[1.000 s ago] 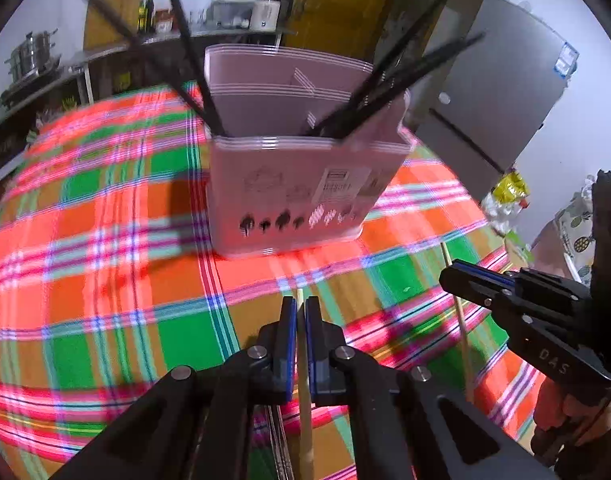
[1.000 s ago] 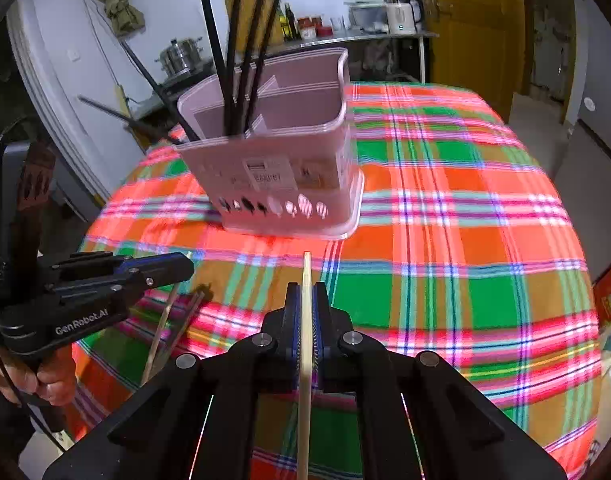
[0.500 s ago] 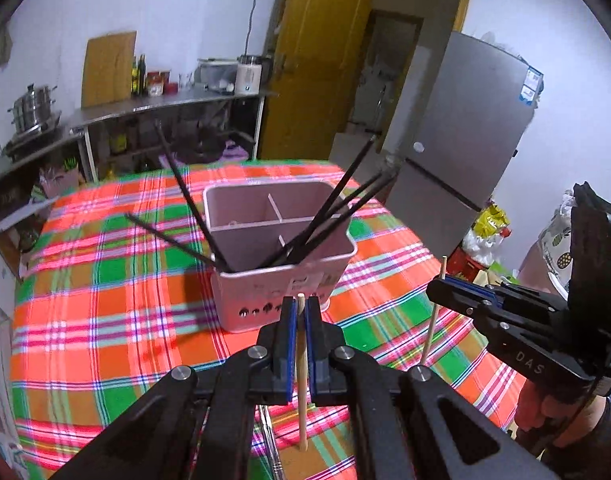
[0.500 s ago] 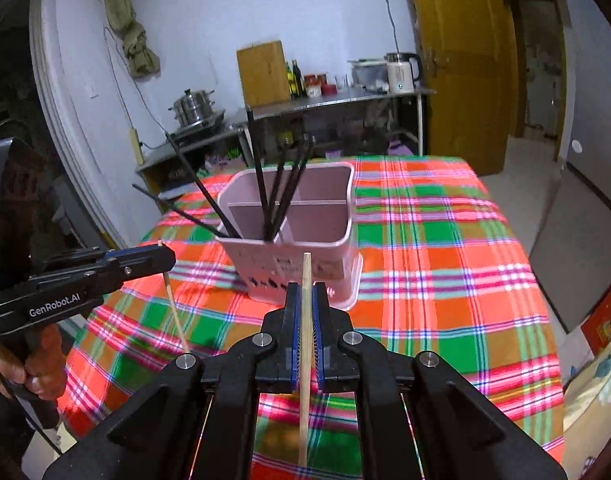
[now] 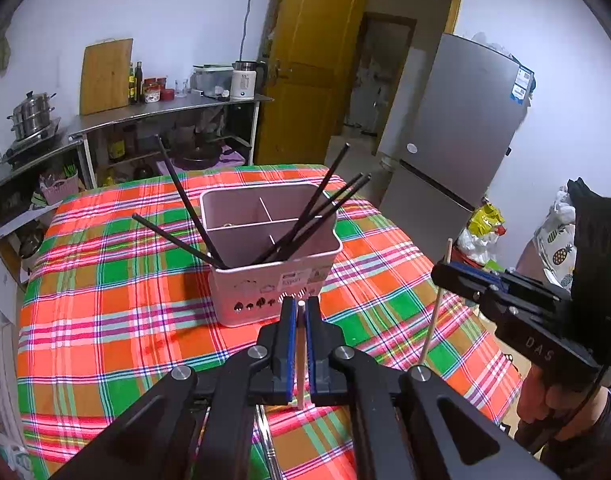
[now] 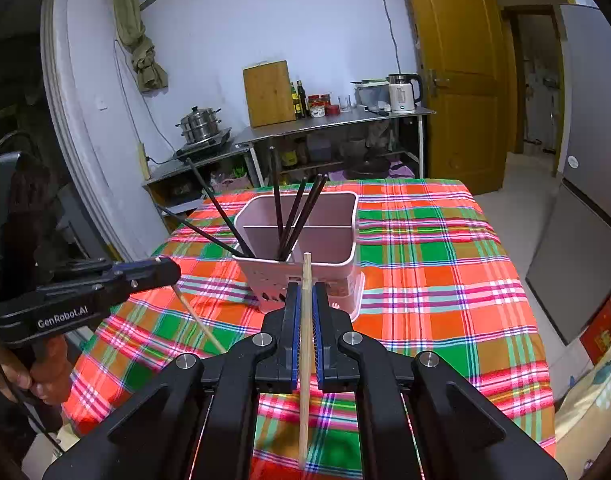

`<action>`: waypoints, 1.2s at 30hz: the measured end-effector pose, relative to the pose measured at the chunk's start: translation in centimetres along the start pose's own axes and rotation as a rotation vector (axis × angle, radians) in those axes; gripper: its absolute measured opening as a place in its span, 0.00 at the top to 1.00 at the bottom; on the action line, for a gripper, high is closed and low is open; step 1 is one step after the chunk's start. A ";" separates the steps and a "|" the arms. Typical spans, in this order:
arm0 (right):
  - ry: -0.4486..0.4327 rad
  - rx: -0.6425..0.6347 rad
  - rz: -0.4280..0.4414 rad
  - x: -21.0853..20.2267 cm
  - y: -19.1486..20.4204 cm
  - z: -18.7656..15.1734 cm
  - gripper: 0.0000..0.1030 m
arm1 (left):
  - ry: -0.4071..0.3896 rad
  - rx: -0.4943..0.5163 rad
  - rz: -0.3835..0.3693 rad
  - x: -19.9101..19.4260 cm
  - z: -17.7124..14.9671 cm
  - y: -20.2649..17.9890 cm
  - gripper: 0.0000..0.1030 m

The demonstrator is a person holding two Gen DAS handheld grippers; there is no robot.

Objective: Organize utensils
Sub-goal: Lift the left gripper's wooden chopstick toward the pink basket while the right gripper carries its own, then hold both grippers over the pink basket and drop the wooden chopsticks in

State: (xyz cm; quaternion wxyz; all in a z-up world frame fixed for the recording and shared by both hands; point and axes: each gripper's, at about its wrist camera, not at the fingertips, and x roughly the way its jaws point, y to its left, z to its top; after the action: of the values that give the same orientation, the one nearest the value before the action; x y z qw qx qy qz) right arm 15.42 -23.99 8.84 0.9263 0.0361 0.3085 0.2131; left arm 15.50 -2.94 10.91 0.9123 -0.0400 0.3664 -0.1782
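Black chopsticks [image 5: 305, 216] fanned over caddy [image 5: 273, 276] opening

black chopsticks [image 5: 313, 204]: 5 | wooden chopsticks [image 6: 305, 344]: 2 | pink holder [image 5: 273, 256]: 1

A pink plastic divided utensil holder [image 5: 271, 276] stands upright, with slim black chopsticks [image 5: 305, 216] leaning out of its near compartments. Two pale wooden chopsticks [image 6: 305, 344] [image 5: 300, 356] are held roughly vertical, apparently above the cloth.
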 end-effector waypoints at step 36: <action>0.019 -0.059 -0.048 -5.2 2.0 -4.6 0.95 | 0.011 0.003 -0.020 -2.7 -1.0 -0.1 0.96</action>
State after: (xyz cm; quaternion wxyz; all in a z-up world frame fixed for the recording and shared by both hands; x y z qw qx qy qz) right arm 8.24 -24.66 8.43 0.9289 -0.0006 0.3116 0.2001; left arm 12.97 -2.00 12.01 0.9085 -0.0412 0.3709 -0.1879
